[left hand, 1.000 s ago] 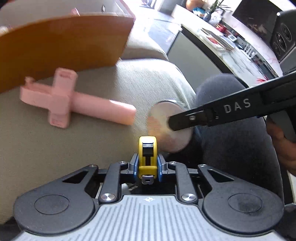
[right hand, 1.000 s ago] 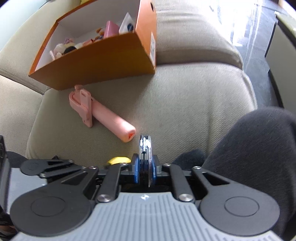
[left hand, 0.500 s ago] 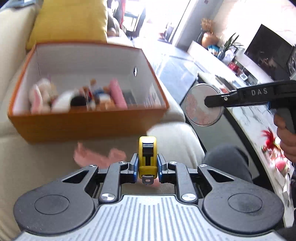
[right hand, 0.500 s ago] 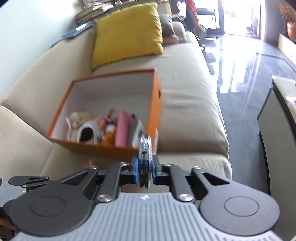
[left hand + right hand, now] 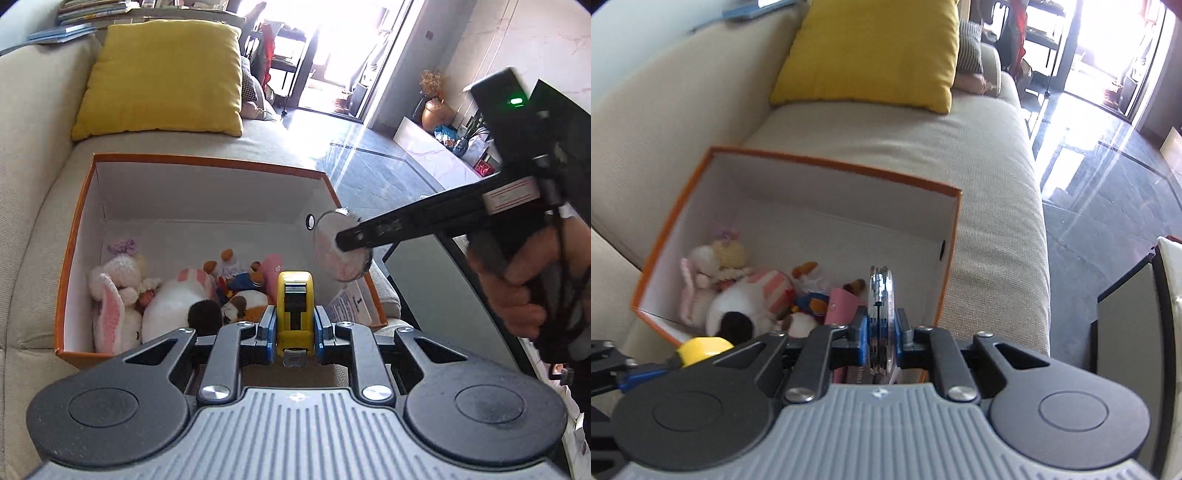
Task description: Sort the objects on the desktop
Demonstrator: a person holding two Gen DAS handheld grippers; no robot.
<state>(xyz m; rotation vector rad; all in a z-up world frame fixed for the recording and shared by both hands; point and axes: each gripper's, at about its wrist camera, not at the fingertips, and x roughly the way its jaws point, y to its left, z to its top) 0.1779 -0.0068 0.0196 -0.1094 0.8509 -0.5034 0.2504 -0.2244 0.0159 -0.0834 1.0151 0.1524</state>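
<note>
left hand-held gripper (image 5: 295, 325) clamps yellow tape measure (image 5: 294, 295)

The orange box (image 5: 75, 236) has its near wall hidden behind both grippers' bodies, with the toys partly covered.

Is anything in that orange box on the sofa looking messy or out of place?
Nothing looks damaged or spilled. The orange box sits upright on the sofa, with the soft toys heaped loosely at its near end and the rest of its floor bare.
</note>
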